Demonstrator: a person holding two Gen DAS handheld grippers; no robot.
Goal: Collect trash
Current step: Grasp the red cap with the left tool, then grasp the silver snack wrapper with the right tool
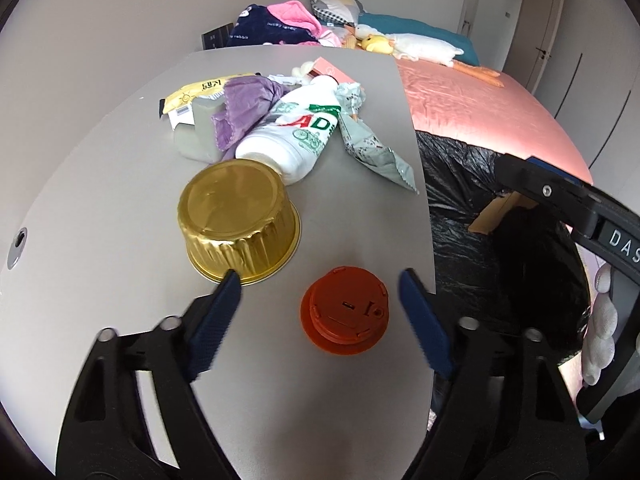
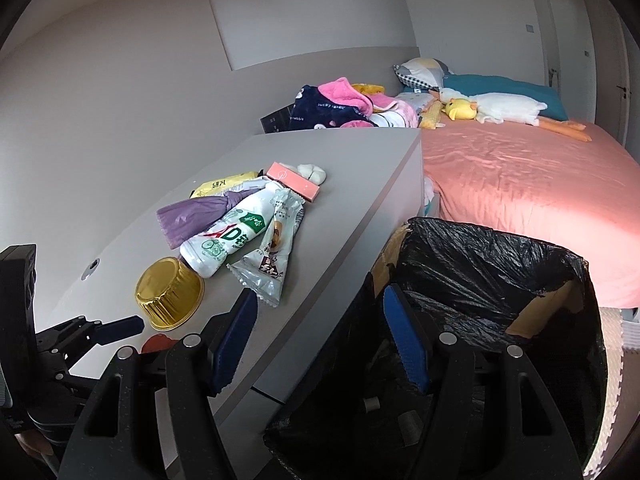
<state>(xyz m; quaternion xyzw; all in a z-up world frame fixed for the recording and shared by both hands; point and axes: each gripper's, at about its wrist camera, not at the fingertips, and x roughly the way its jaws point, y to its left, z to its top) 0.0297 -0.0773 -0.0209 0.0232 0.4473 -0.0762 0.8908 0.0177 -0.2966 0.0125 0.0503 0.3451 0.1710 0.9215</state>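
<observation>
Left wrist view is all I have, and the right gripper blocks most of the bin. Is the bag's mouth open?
Observer: Yes. The black bag lines a cardboard box, and its mouth gapes wide beside the table.
Operator: Is the right gripper carrying anything?
Observer: No. The right gripper is open, with nothing between its fingers.
Operator: What lies behind the pink box?
Observer: A white fluffy lump, right beside the pink box.
</observation>
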